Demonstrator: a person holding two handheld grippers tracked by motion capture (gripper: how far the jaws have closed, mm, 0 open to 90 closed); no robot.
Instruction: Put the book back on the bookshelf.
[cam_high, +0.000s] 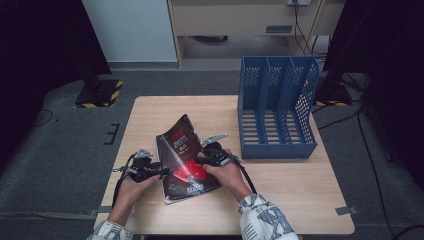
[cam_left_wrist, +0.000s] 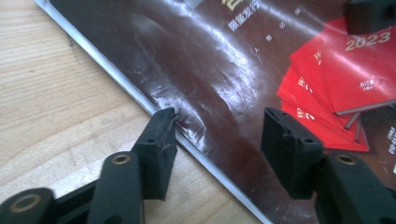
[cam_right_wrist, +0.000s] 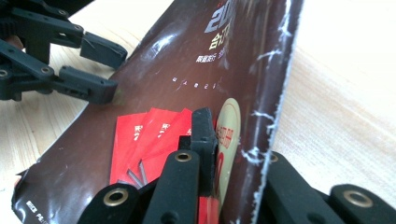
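High view: a dark glossy magazine (cam_high: 184, 160) lies on the wooden bench (cam_high: 280, 200) near its front edge, its far end curled up off the surface. The left hand-held gripper (cam_high: 162, 171) sits at the magazine's 9 o'clock edge; the right hand-held gripper (cam_high: 202, 161) is at its 3 o'clock side, its tips hidden against the cover. A blue file rack (cam_high: 277, 107) stands at the bench's 2 o'clock, well apart.

Left gripper view: the left hand-held gripper (cam_left_wrist: 219, 135) stands wide, one jaw at the magazine's (cam_left_wrist: 224, 60) white page edge, the other over the cover. Cover lettering is blurred by glare and cut off at the top.

Right gripper view: the right hand-held gripper (cam_right_wrist: 238, 140) is closed narrow on the magazine's (cam_right_wrist: 187, 84) worn spine edge, which passes between its jaws; the far jaw is mostly hidden behind the cover. The left hand-held gripper (cam_right_wrist: 112, 72) shows at 10 o'clock, jaws parted at the opposite edge.
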